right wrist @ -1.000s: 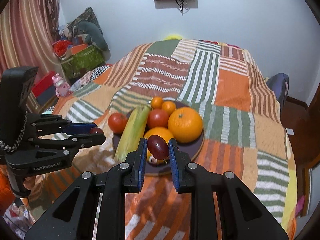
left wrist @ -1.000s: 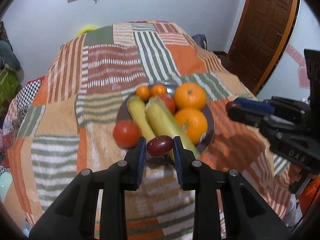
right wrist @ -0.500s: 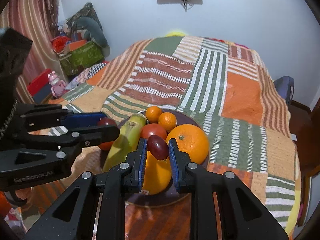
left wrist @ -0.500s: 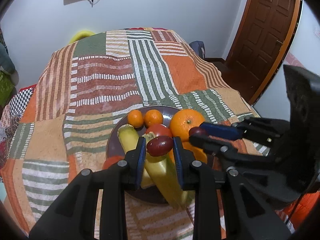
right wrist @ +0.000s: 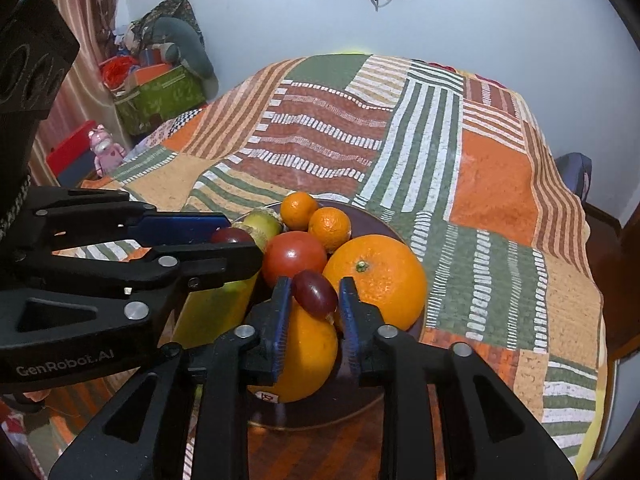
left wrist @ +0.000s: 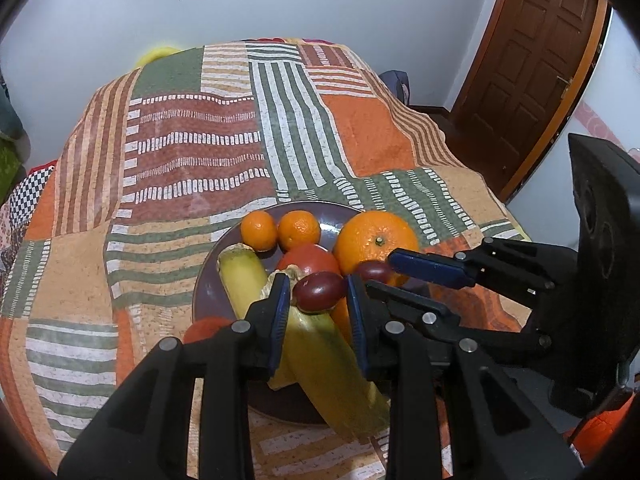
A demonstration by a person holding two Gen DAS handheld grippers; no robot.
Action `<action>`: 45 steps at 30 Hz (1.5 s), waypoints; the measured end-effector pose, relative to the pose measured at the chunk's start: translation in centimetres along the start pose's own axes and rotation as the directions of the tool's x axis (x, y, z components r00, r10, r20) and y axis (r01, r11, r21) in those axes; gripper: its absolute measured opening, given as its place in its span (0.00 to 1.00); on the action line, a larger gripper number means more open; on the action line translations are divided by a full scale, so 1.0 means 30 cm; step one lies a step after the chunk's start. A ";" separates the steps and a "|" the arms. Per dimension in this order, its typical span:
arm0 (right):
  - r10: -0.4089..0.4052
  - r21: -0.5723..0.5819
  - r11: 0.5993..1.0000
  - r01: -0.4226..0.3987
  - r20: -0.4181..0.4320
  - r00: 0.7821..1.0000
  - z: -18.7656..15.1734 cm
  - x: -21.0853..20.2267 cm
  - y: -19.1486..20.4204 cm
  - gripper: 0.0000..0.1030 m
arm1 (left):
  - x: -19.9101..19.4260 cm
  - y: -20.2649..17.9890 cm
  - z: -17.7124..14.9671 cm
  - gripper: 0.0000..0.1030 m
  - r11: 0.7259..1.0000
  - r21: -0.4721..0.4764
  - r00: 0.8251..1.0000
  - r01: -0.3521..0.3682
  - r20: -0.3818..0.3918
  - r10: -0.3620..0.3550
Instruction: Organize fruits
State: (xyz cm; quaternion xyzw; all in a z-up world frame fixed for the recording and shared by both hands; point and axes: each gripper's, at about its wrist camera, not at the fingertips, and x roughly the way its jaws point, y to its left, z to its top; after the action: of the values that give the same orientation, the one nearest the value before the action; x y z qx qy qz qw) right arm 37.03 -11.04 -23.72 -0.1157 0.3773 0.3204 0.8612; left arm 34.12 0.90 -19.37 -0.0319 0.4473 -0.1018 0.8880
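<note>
- Left wrist view: our left gripper pinches a grape over the plate of fruit; released here, it could roll off the corn.
- Right wrist view: our right gripper, jaws opening, has its grape between them over the orange; it may bounce away. "GenRobot.AI" marks the left gripper.

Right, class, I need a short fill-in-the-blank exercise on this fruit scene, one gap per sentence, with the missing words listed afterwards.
1. Each black two-finger tool, left and right, has one dark red ____ between its blue pads.
2. The fruit is piled on a round dark ____.
3. At the far edge of the pile sit ____ small round orange mandarins.
4. The furniture under the fruit is covered by a striped patchwork ____.

Missing words: grape; plate; two; cloth
</note>
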 end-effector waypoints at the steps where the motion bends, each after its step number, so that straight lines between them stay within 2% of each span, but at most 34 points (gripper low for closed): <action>1: 0.004 0.004 1.000 -0.004 -0.002 1.000 0.000 -0.001 -0.002 0.25 | -0.002 -0.001 0.000 0.28 1.000 -0.001 1.000 0.002 0.001 -0.002; 4: 0.015 0.023 1.000 -0.015 -0.007 1.000 -0.005 -0.009 -0.013 0.32 | -0.013 -0.003 -0.002 0.28 1.000 0.000 1.000 -0.003 0.008 0.003; 9: -0.016 0.036 0.999 0.016 0.015 1.000 -0.008 -0.061 -0.021 0.33 | -0.083 -0.002 -0.005 0.28 1.000 -0.016 0.999 -0.012 0.048 0.013; 13: -0.029 0.064 0.998 0.025 0.070 0.997 0.009 -0.159 -0.027 0.33 | -0.192 0.001 -0.006 0.28 0.999 -0.035 0.992 -0.028 0.120 0.032; 17: -0.048 0.083 0.996 0.035 0.157 0.986 0.033 -0.308 -0.012 0.33 | -0.345 -0.017 -0.010 0.28 0.998 -0.044 0.973 -0.052 0.221 0.060; 21: -0.068 0.091 0.995 0.045 0.267 0.961 0.045 -0.491 0.035 0.33 | -0.530 -0.060 -0.039 0.28 0.996 -0.041 0.936 -0.083 0.341 0.092; 23: -0.082 0.095 0.994 0.054 0.317 0.945 0.043 -0.574 0.067 0.33 | -0.625 -0.090 -0.060 0.28 0.994 -0.039 0.909 -0.105 0.401 0.112; 24: -0.084 0.094 0.994 0.055 0.344 0.935 0.039 -0.620 0.085 0.33 | -0.686 -0.112 -0.078 0.28 0.992 -0.036 0.891 -0.117 0.438 0.121; 27: -0.094 0.086 0.994 0.064 0.416 0.905 0.028 -0.733 0.145 0.33 | -0.805 -0.154 -0.117 0.28 0.990 -0.031 0.850 -0.136 0.509 0.133; 31: -0.106 0.074 0.994 0.079 0.501 0.859 0.001 -0.858 0.214 0.36 | -0.944 -0.205 -0.174 0.28 0.991 -0.023 0.805 -0.135 0.580 0.123; 32: -0.110 0.073 0.994 0.084 0.521 0.846 -0.006 -0.885 0.230 0.38 | -0.963 -0.212 -0.181 0.30 0.991 -0.021 0.800 -0.132 0.588 0.119; 35: -0.122 0.074 0.992 0.098 0.574 0.810 -0.035 -0.948 0.275 0.46 | -1.031 -0.239 -0.220 0.56 0.990 -0.020 0.771 -0.140 0.625 0.121; 36: -0.124 0.073 0.992 0.101 0.585 0.802 -0.043 -0.960 0.285 0.48 | -1.050 -0.250 -0.237 0.59 0.988 -0.023 0.754 -0.149 0.644 0.129; 37: -0.126 0.071 0.992 0.104 0.595 0.794 -0.052 -0.972 0.299 0.49 | -1.060 -0.258 -0.247 0.60 0.987 -0.022 0.746 -0.161 0.652 0.136; 39: -0.133 0.072 0.991 0.112 0.606 0.784 -0.062 -0.976 0.311 0.57 | -1.079 -0.273 -0.268 0.68 0.985 -0.017 0.739 -0.173 0.659 0.141; 42: -0.178 0.099 0.984 0.148 0.628 0.757 -0.077 -0.975 0.320 0.82 | -1.094 -0.277 -0.292 0.76 0.986 -0.026 0.734 -0.167 0.665 0.142; 45: -0.205 0.117 0.979 0.169 0.636 0.744 -0.095 -0.978 0.330 0.92 | -1.100 -0.278 -0.306 0.82 0.985 -0.029 0.732 -0.173 0.665 0.148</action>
State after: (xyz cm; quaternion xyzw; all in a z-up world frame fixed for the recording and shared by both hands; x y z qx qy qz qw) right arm 14.10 -18.33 -4.03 -0.0134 0.0535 0.2428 0.9685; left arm 6.36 -0.02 2.38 -0.0119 0.1009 -0.0147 0.9947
